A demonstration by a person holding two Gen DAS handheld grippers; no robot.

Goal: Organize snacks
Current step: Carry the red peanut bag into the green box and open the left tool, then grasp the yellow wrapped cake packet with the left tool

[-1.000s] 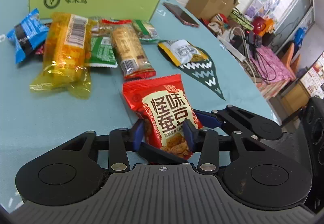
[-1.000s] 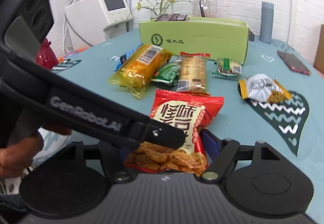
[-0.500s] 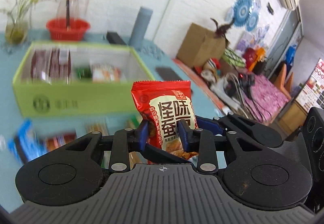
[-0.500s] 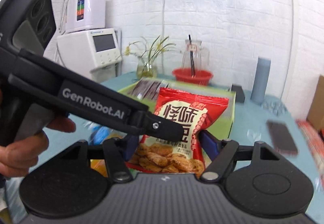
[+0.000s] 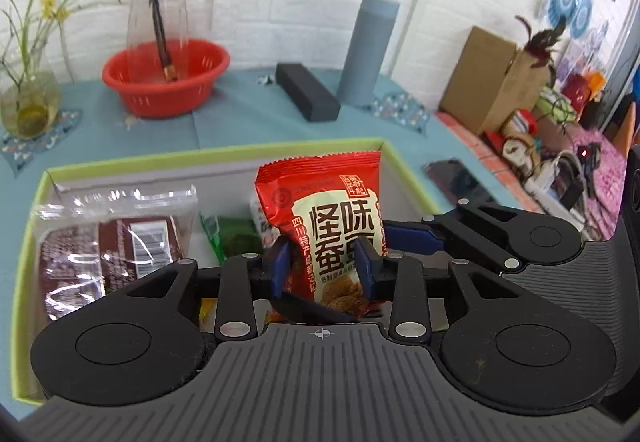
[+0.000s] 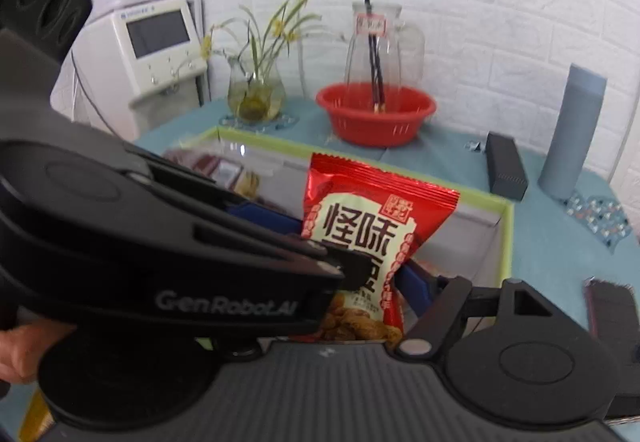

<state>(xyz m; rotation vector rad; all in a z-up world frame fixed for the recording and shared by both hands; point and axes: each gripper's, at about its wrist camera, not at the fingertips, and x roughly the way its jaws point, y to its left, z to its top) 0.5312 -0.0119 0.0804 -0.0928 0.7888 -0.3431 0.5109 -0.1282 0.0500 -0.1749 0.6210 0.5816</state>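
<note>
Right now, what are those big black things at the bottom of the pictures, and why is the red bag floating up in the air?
They are two grabber tools, each with two fingers, and a person holds one in each hand. Each tool carries a little camera that looks along its fingers, so you get one picture from the left tool and one from the right. The bag is not floating: the left gripper pinches the red snack bag and holds it over a green box. The right gripper sits around the bag's lower end; I cannot tell whether it squeezes. In the box lie a dark brown packet and a green one. Behind it, on the blue table, stand a red basket with a glass jug and a flower vase.
</note>
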